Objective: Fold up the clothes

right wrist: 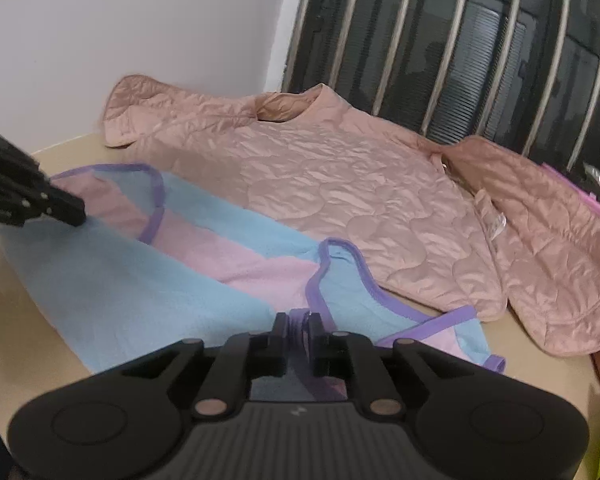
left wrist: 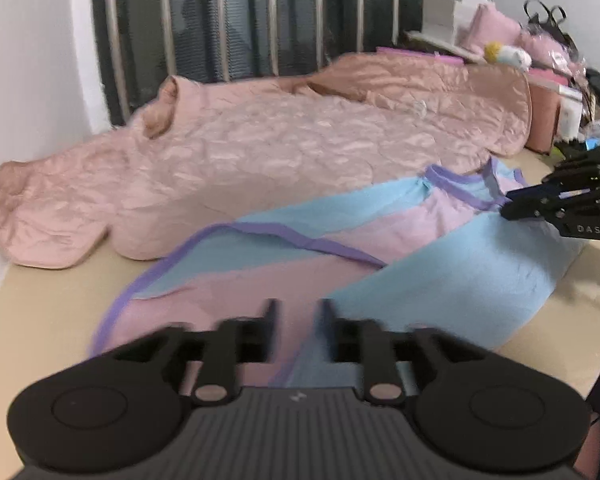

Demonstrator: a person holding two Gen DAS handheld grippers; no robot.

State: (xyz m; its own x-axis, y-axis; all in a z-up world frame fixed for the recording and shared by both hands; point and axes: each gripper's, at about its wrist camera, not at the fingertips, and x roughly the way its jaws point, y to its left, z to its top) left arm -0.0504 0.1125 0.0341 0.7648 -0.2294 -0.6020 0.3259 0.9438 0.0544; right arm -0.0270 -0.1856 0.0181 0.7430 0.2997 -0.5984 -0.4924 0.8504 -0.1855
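Observation:
A blue and pink garment with purple trim [left wrist: 420,264] [right wrist: 148,280] lies partly folded on the beige table [left wrist: 40,320]. My left gripper [left wrist: 296,312] is at the garment's near hem, jaws a little apart with cloth between them. It shows at the left edge of the right wrist view [right wrist: 76,210]. My right gripper [right wrist: 298,322] is shut on a bunched purple-trimmed edge of the garment. It shows at the right in the left wrist view [left wrist: 508,204], at the neckline.
A quilted pink jacket [left wrist: 260,152] [right wrist: 360,184] lies spread behind the garment, along the barred window [right wrist: 460,40]. Boxes, bags and pink items [left wrist: 540,52] are piled at the far right. A white wall [right wrist: 140,20] stands to the left.

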